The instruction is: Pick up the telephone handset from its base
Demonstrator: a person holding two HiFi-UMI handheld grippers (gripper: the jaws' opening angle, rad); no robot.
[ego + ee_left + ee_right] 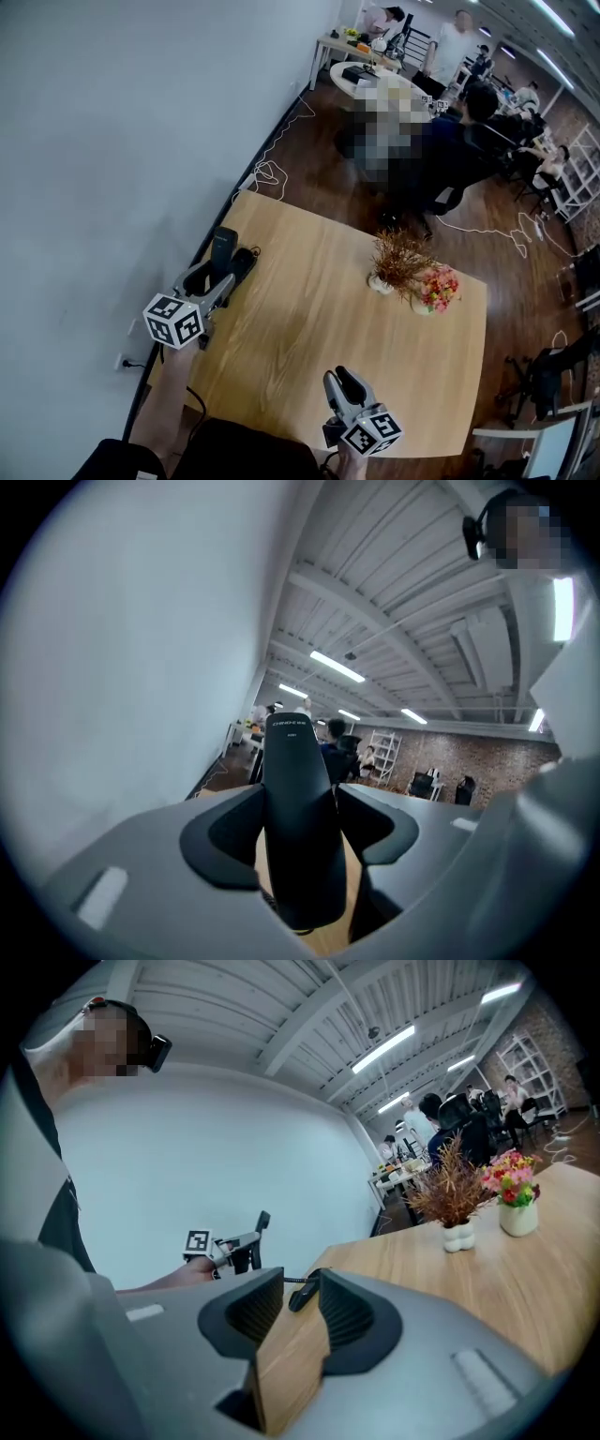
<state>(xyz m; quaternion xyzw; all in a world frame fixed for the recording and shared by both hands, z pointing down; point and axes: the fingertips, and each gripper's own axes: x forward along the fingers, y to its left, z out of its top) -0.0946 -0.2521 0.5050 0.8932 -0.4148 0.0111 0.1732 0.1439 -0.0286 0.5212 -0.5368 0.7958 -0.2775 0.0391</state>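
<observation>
The left tongs [300,846] pinch the black telephone handset [296,780] across its body, their jaws held fairly wide by it, upright in the air above the table [309,309] near the wall. The right tongs [289,1312] stand spread and empty over the table.

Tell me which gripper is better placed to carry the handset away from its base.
Left. The left gripper is shut on the handset, held off the table; the right gripper is open, empty, and apart from it.
</observation>
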